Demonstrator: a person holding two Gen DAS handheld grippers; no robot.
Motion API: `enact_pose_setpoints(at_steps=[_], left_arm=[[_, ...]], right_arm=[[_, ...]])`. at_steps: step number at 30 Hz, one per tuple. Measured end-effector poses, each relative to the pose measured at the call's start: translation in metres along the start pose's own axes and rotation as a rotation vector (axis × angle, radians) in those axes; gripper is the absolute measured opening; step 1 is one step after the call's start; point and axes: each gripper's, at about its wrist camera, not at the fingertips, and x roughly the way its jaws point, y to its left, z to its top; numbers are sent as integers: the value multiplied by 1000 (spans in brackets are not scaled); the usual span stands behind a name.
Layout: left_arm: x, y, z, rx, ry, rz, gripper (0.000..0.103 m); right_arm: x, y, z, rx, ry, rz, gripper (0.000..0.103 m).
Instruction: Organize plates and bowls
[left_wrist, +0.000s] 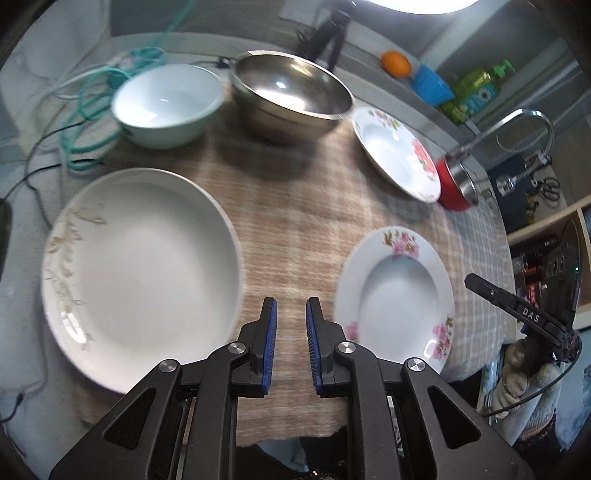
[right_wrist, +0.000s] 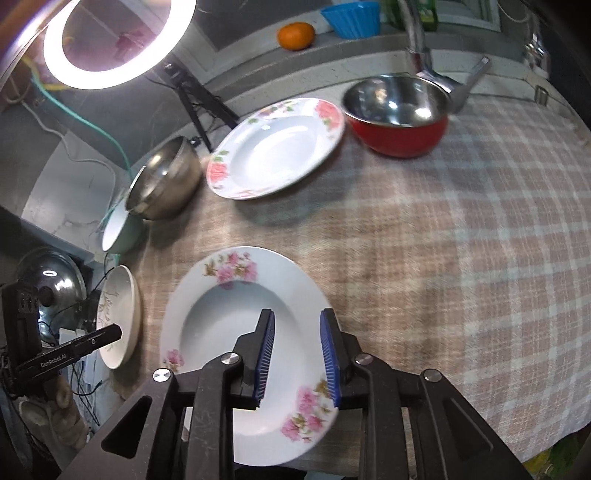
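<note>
1. Hovering above the checked cloth (left_wrist: 295, 206) on the surface, the left hand-held gripper (left_wrist: 291, 312) has its blue pads a narrow gap apart, with nothing between them; it is released.
2. To its left in the left wrist view lies a large white plate (left_wrist: 140, 273) with a faint gold sprig on its rim, partly over the cloth's left edge.
3. To its right lies a near floral plate (left_wrist: 395, 295) with pink blossoms on its rim, close to the cloth's front edge.
4. The right hand-held gripper (right_wrist: 297, 332) hangs over that near floral plate (right_wrist: 243, 354); its pads stand apart above the plate's well and right rim, gripping nothing that I can see.
5. At the back of the cloth stands a white bowl (left_wrist: 168, 105), and just beside it a steel bowl (left_wrist: 291, 92).
6. A far floral plate (left_wrist: 397, 151) sits to the right of the steel bowl, its far edge next to a red bowl (left_wrist: 456, 184) with a steel inside.
7. In the right wrist view the red bowl (right_wrist: 397, 118) stands just under a tap (right_wrist: 424, 55).
8. On the ledge behind are an orange (right_wrist: 295, 35) and a blue cup (right_wrist: 351, 16).
9. A lit ring lamp (right_wrist: 118, 40) shines at upper left in the right wrist view.
</note>
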Motion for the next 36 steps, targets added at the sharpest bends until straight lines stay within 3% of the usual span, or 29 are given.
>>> enact_pose_setpoints(at_steps=[8, 16, 24, 36], left_arm=[[-33, 63, -8, -153, -107, 83, 14], [-49, 123, -18, -286, -153, 157, 14], [-50, 155, -20, -316, -165, 193, 15], [-35, 173, -13, -324, -139, 187, 20]], right_arm=[[21, 58, 7, -100, 22, 73, 26], [53, 119, 13, -188, 72, 134, 26], [89, 167, 14, -242, 131, 161, 26], [135, 199, 13, -254, 223, 176, 26]])
